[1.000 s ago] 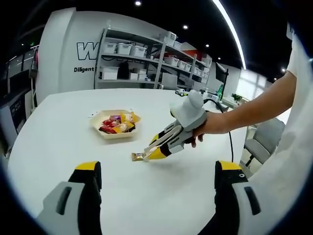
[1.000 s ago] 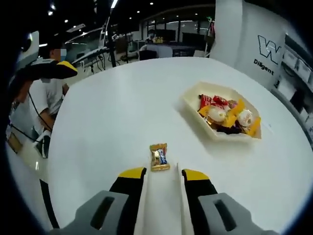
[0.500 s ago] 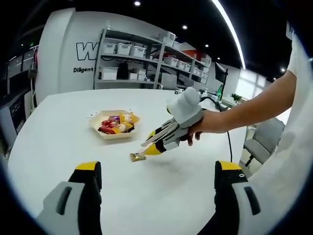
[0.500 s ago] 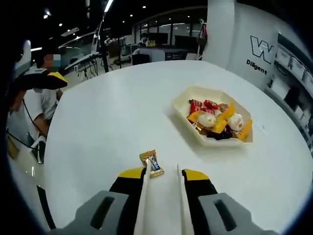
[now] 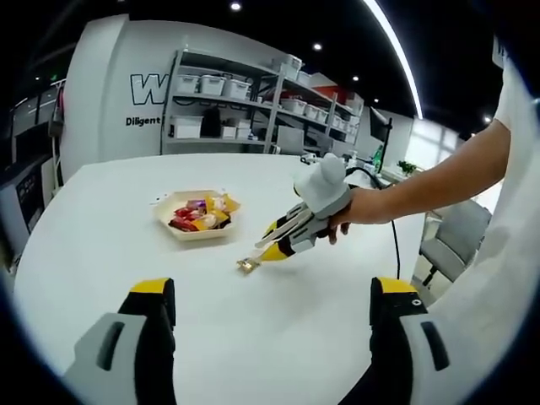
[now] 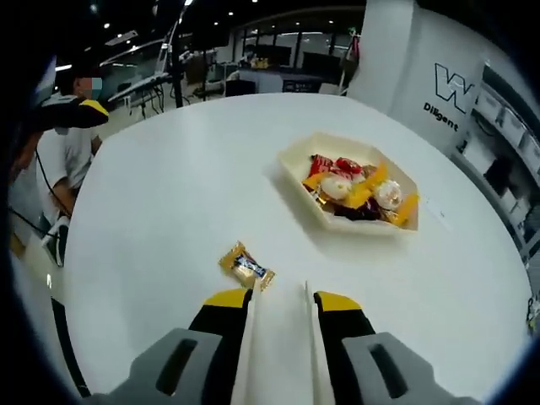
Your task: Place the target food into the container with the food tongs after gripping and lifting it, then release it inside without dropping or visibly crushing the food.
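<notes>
- While the right gripper (image 6: pixel 279 302) reached over the white table (image 6: pixel 169 194), its yellow-tipped jaws stood a narrow gap apart, with the two pale blades of the food tongs (image 6: pixel 281 337) running forward between them; nothing lay between the blades.
- A gold-wrapped candy (image 6: pixel 246 266) lay flat on the table at about 11 o'clock from the tong tips, just beside the left blade's end; whether it touched the blade could not be told.
- A cream tray (image 6: pixel 294 182) sat farther off at 1 o'clock from the tongs, well apart from the candy, holding red, yellow and white wrapped sweets.
- From the left gripper view, the right gripper (image 5: pixel 268 250) showed with a hand (image 5: pixel 358 216) around its grey body, its tips angled down to the tabletop, and the candy (image 5: pixel 247 265) lay at those tips.
- That view placed the tray (image 5: pixel 171 225) at 10 o'clock from the candy.
- The left gripper (image 5: pixel 272 299) had its jaws spread wide with nothing between them, bare table showing in the gap.
- Shelving with white bins (image 5: pixel 228 93) stood beyond the table.
</notes>
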### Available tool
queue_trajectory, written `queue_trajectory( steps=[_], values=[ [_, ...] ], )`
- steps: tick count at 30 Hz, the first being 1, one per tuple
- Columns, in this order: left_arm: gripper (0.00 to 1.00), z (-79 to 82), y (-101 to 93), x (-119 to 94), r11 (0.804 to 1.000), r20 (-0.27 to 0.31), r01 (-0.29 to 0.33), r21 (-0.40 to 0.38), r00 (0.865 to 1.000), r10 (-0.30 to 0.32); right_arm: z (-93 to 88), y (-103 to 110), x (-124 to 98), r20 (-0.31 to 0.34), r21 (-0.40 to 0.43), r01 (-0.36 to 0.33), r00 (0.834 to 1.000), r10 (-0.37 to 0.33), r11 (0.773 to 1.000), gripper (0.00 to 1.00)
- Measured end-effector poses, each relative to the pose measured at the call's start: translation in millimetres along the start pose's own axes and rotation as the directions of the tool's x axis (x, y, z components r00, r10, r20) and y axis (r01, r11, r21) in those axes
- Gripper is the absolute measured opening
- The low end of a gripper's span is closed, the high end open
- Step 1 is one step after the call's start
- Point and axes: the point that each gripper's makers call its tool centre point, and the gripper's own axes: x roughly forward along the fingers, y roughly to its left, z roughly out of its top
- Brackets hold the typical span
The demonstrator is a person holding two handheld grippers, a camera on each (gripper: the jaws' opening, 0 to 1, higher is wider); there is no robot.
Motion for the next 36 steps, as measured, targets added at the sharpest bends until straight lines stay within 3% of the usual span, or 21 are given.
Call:
queue_trajectory(
  steps=[4,7,17,27,36],
  values=[
    [0.92,1.9,-2.6,0,1.0,0.003,0.006,0.007,1.0,-0.006,-5.9,-14,-7,-0.016,0.043,0.037,0.999,-0.036,0.998,0.24],
    [0.92,1.9,-2.8,-1,1.0,0.003,0.005,0.008,1.0,-0.005,-0.1,-8,-9,0.011,0.104,0.019,1.0,-0.02,0.994,0.24],
    [0.92,1.0,-3.0,-2,1.0,0.008,0.0,0.007,1.0,0.0,19.7,18,1,0.061,0.172,-0.029,0.998,0.019,0.985,0.25],
    [0.92,-1.1,2.5,-7,1.0,0.01,-0.014,-0.005,1.0,0.014,8.5,17,15,0.008,0.193,-0.002,1.0,0.001,0.981,0.25],
    [0.92,-1.8,3.5,-3,1.0,0.007,-0.008,-0.007,1.0,0.008,6.6,16,14,-0.003,0.186,0.022,1.0,-0.022,0.982,0.21]
  ],
)
